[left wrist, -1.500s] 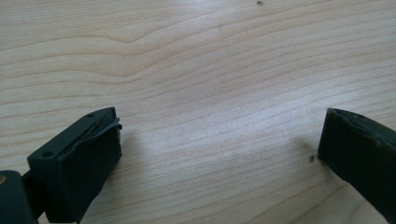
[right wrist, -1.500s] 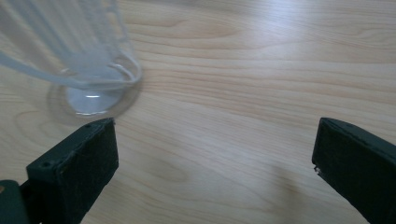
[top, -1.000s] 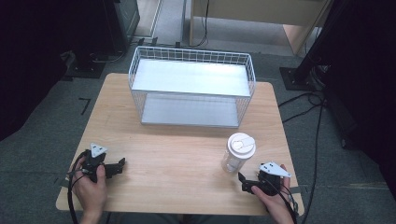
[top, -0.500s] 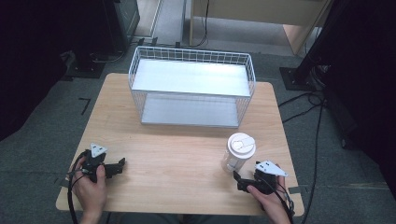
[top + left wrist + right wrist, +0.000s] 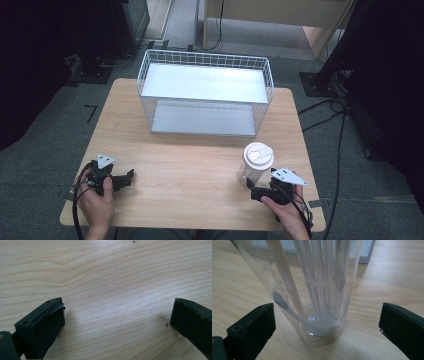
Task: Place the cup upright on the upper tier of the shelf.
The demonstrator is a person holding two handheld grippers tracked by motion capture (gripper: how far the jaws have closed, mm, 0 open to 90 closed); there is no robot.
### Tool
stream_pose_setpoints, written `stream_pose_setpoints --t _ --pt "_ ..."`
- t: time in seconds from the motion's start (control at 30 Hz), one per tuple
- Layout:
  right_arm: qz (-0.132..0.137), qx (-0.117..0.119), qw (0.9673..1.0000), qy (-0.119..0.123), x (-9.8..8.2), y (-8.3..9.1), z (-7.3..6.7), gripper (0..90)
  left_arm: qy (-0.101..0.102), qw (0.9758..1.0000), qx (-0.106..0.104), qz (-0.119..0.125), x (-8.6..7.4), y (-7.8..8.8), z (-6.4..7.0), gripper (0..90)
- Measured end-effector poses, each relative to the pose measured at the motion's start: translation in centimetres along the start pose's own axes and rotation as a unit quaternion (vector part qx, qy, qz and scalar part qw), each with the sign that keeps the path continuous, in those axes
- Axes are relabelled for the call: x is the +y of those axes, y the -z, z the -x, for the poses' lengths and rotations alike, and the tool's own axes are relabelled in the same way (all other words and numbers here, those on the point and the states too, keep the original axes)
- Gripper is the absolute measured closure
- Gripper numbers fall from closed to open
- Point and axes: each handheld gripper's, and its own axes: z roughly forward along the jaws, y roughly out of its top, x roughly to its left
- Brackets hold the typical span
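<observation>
A clear plastic bottle (image 5: 254,167) with a white lid stands upright on the wooden table (image 5: 190,165) at the front right. My right gripper (image 5: 256,192) sits open just in front of it. In the right gripper view the bottle (image 5: 317,290) rises between the two spread jaws, which do not touch it. My left gripper (image 5: 127,177) rests at the front left of the table, open. In the left gripper view its jaws stand wide apart over bare wood (image 5: 112,290).
A white wire basket (image 5: 205,92) with a flat shelf on top stands at the back middle of the table. Cables (image 5: 330,115) lie on the floor to the right. Dark equipment surrounds the table.
My right gripper has moved forward and left toward the bottle, so its jaws now flank the bottle's base. The left gripper has stayed put.
</observation>
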Motion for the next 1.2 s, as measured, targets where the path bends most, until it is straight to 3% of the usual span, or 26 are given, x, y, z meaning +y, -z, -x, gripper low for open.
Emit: stream_pose_setpoints --t 0.67,1.2 --pt "0.059 -0.006 0.9982 0.005 2.7 -0.5 -1.9 13.0 -0.002 1.0 0.0 -0.002 0.0 0.0 0.0 0.0" --pt "0.1 -0.016 0.9949 -0.001 3.7 -0.7 -2.5 13.3 0.001 1.0 0.0 0.0 0.0 0.0 0.0 0.0"
